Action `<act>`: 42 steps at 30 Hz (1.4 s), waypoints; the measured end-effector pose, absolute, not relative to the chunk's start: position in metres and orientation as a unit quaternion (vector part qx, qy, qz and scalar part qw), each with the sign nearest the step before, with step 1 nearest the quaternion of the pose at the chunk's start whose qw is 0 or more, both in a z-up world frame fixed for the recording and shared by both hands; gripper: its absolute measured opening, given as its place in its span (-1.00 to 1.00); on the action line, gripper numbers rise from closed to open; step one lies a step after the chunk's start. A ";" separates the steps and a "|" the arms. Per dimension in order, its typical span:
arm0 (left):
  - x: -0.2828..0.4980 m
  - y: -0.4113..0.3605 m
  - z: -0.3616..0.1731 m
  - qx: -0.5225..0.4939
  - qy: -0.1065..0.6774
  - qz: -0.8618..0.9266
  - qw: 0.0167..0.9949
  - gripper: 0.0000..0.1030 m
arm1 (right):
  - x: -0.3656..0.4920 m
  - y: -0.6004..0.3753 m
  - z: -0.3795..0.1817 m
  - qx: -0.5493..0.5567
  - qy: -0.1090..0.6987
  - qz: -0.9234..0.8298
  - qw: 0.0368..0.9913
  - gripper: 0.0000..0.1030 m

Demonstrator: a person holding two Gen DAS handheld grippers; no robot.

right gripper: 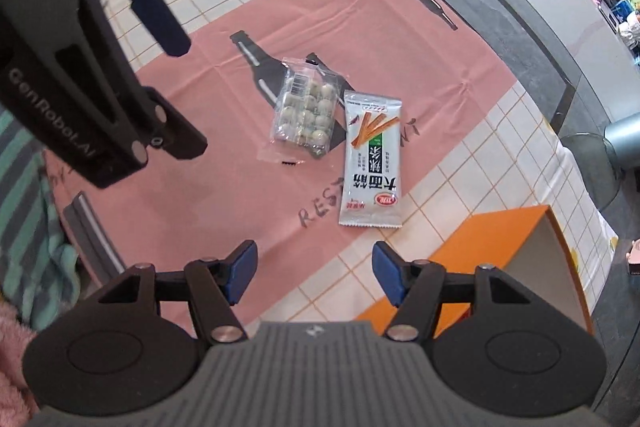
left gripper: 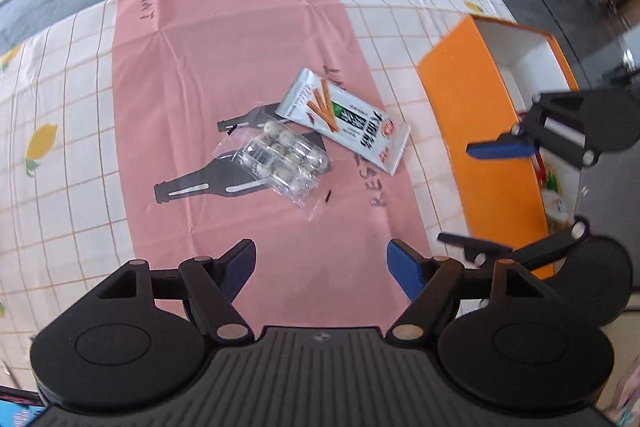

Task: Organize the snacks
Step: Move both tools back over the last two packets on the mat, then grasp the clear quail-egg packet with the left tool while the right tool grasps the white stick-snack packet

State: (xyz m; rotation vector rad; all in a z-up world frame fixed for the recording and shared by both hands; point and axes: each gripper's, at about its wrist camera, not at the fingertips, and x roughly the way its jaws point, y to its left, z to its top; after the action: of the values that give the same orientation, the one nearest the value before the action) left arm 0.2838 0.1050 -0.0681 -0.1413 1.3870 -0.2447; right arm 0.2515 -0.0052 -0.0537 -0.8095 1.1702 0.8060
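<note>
We have two snacks left out on the pink cloth [left gripper: 240, 67], both a little way from the orange box [left gripper: 472, 131]: a white stick-snack packet [left gripper: 344, 119], the nearer to the box, and a clear pack of round sweets [left gripper: 280, 155] on the packet's far side from the box, its edge touching or slightly overlapping the packet. Something red and green already lies inside the box, though we cannot make out what.

Our left gripper [left gripper: 320, 267] hangs above the cloth with its jaws wide apart and nothing between them. Our right gripper [right gripper: 314, 275] sits close to the box's near corner, jaws parted to a middling width, also empty.

The main risk we see is the two snacks lying against each other. If we close on the packet, we could drag the clear pack along or pinch both at once. The clear pack looks slick and crinkly, so a grip on its loose film edge could slip on the way to the box. The cloth is creased near the snacks, and jaws coming down too low could catch a fold and pull everything with it. With both grippers working beside the box, they could also knock into each other or nudge the box wall.
</note>
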 end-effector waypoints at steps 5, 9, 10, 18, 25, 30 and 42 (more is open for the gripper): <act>0.308 0.111 -0.084 -0.127 0.633 -0.077 0.760 0.69 | 0.277 0.003 -0.071 -0.350 0.529 0.351 0.689 0.19; 0.325 0.110 -0.106 -0.156 0.635 -0.051 0.755 0.68 | 0.303 0.007 -0.084 -0.331 0.537 0.340 0.698 0.19; 0.329 0.111 -0.114 -0.164 0.635 -0.040 0.753 0.68 | 0.309 0.007 -0.088 -0.325 0.539 0.337 0.700 0.19; 0.346 0.123 -0.158 -0.227 0.636 0.026 0.737 0.62 | 0.345 0.009 -0.124 -0.305 0.552 0.320 0.707 0.19; 0.352 0.122 -0.168 -0.228 0.630 0.047 0.741 0.53 | 0.358 0.013 -0.143 -0.301 0.557 0.317 0.706 0.20; 0.356 0.113 -0.167 -0.175 0.635 0.038 0.751 0.38 | 0.365 0.018 -0.151 -0.302 0.559 0.318 0.703 0.21; 0.359 0.117 -0.154 -0.019 0.643 -0.003 0.766 0.24 | 0.360 0.018 -0.165 -0.289 0.585 0.304 0.694 0.12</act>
State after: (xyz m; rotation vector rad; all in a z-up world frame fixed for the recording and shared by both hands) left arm 0.3589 0.1170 -0.1539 -0.0420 1.3957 -0.0062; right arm 0.3600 0.0175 -0.1645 -0.6446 1.3061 0.6793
